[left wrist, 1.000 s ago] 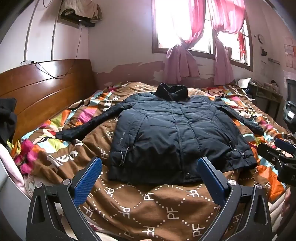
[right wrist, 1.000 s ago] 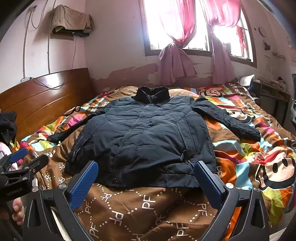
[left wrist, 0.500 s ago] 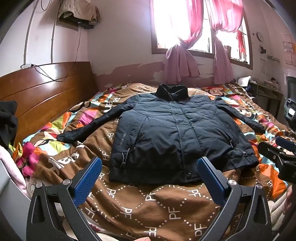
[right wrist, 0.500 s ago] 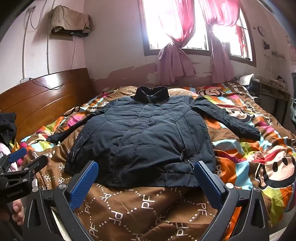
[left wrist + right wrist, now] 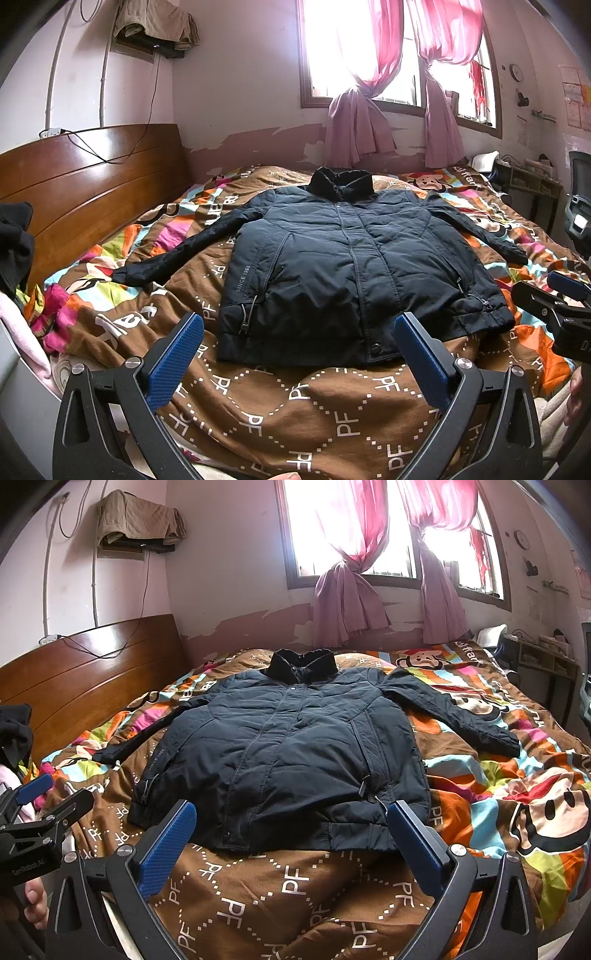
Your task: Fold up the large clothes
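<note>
Jacket (image 5: 347,266) flat on the bed (image 5: 295,406), front up and closed, collar (image 5: 341,182) at the far end toward the window, hem (image 5: 295,350) nearest me. Its long axis runs near to far, straight away from both my tools. Sleeves are spread to either side: the left sleeve (image 5: 177,254) angles out toward the headboard, the right sleeve (image 5: 454,712) reaches out over the bright part of the quilt. My left tool (image 5: 299,350) hangs just short of the hem, fingers spread wide, nothing between them; seen along it, the hem's left corner lies just beyond its left finger. My right tool (image 5: 291,834) is likewise spread and empty, with the hem's right corner just past its right finger. Neither tool touches cloth. Each is about equally near the hem, so I judge the choice goes by side: left tool for the left sleeve or left corner, right tool for the right. Both cuffs lie well out from the tools, farther than the hem corners. Folding not yet begun, as far as the lie of the jacket shows.
</note>
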`<state>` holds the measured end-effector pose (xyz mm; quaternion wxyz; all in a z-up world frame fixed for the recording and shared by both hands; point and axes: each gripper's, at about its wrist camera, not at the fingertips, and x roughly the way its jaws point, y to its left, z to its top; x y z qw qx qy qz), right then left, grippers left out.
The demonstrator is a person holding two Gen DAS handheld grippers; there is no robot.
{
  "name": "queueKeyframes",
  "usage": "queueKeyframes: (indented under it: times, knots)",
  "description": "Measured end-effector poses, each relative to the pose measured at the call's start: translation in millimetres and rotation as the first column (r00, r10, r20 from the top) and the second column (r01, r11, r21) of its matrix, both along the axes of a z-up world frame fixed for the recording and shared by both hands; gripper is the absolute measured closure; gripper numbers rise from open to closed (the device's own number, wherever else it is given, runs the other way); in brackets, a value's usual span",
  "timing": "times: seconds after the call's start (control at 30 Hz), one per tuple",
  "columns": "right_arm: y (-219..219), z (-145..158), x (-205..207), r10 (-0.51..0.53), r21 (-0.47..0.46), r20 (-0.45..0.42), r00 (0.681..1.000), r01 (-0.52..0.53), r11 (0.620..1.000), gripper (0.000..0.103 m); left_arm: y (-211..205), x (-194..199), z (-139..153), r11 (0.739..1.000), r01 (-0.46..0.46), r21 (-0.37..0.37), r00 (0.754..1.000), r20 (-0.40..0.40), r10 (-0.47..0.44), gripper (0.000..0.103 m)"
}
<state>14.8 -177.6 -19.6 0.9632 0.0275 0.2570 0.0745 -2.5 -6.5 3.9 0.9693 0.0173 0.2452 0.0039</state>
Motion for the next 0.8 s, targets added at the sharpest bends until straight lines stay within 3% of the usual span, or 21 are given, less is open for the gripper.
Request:
queueKeyframes:
  times: [0.7,0.8]
  knots:
    - [0.2,5.1,4.6,-0.002,0.002,-0.007,1.0,0.002,1.0,0.0,1.3,0.4,0.1,1.0,-0.005,0.002,1.0,-0.001,0.005,0.002]
    - [2.0,-5.5,1.6,-0.002,0.002,-0.008,1.0,0.002,1.0,0.0,1.7,0.5,-0.3,1.0,-0.003,0.002,1.0,-0.002,0.003,0.002]
